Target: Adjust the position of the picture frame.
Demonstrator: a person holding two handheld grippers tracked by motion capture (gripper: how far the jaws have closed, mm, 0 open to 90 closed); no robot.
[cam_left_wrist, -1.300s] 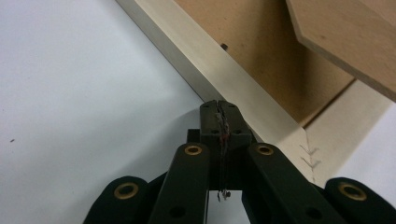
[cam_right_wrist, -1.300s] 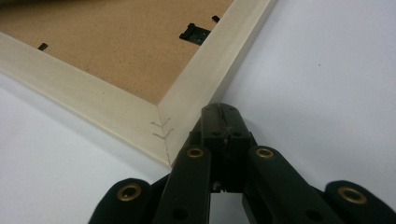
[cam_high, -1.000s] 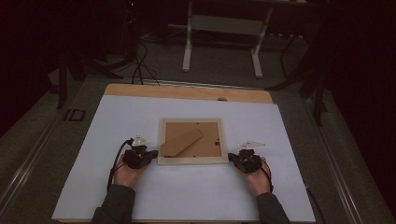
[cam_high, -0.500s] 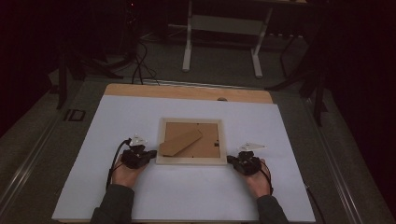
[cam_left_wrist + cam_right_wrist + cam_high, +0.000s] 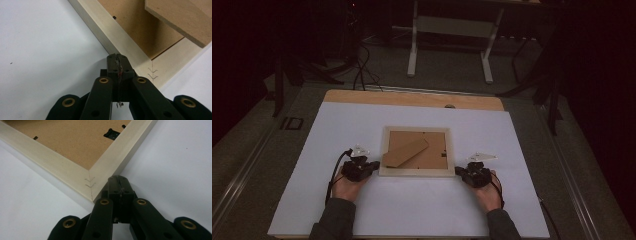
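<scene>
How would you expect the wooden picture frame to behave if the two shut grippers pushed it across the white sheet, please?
The picture frame lies flat, back up, so it should probably slide stiffly rather than tip. With the left gripper and right gripper shut at its near corners, uneven pushes might turn it. Its raised stand looks hinged and may flap.

open white table top all round, picture frame lying flat mid-table, grippers pressed against its near corners, left gripper, right gripper

1 overhead camera faces forward-down; 2 close tool cameras share the frame.
</scene>
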